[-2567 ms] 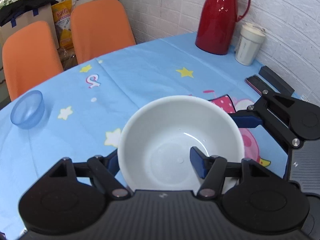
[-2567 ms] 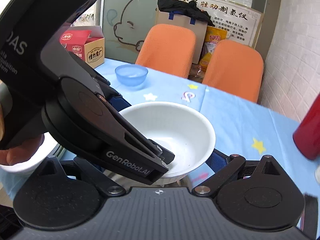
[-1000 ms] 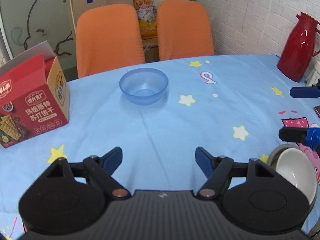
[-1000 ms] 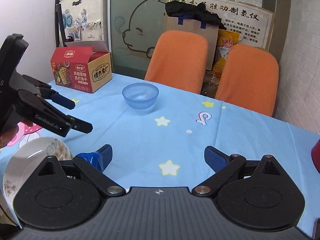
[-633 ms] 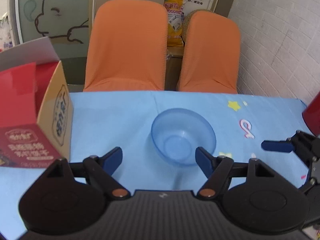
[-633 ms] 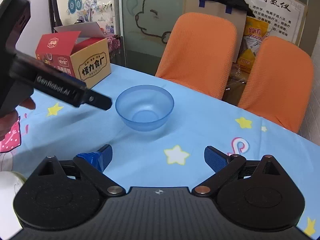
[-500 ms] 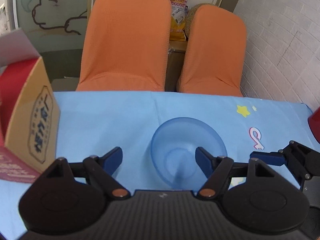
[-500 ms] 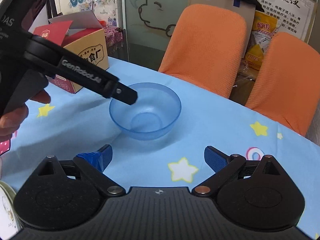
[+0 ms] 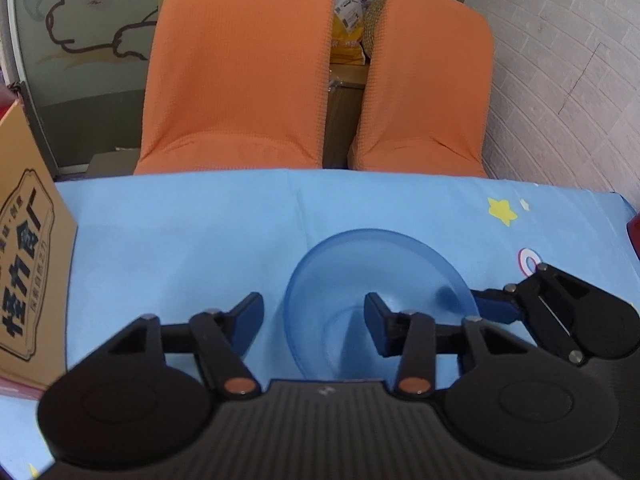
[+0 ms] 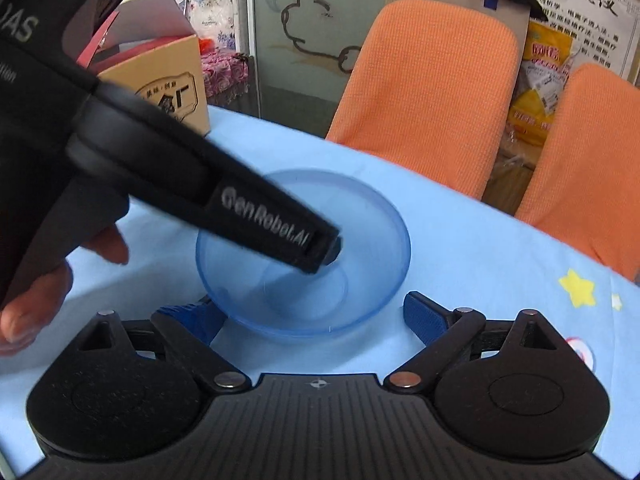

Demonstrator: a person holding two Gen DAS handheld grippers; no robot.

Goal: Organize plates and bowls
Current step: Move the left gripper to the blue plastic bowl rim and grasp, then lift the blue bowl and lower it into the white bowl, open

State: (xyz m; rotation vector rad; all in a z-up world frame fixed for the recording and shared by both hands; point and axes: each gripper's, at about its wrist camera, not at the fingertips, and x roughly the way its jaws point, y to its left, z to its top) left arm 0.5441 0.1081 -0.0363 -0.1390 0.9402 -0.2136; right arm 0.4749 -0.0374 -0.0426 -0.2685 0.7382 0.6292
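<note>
A translucent blue bowl (image 9: 372, 272) stands upright on the blue star-print tablecloth (image 9: 192, 240). My left gripper (image 9: 314, 322) is open and straddles the bowl's left rim, right finger inside the bowl, left finger outside. In the right wrist view the bowl (image 10: 360, 216) sits just ahead of my open right gripper (image 10: 308, 320), whose fingers flank its near side. The left gripper's finger (image 10: 256, 224) reaches into the bowl there. The right gripper's tip (image 9: 492, 308) touches the bowl's right side in the left wrist view.
A cardboard snack box (image 9: 28, 272) stands on the table at the left, also in the right wrist view (image 10: 168, 88). Two orange chairs (image 9: 240, 72) (image 9: 428, 80) stand behind the table's far edge. A brick wall (image 9: 568, 72) is at the right.
Both grippers left the white bowl and swung to the blue bowl. In the last half second both closed in on it; the left finger now dips inside it.
</note>
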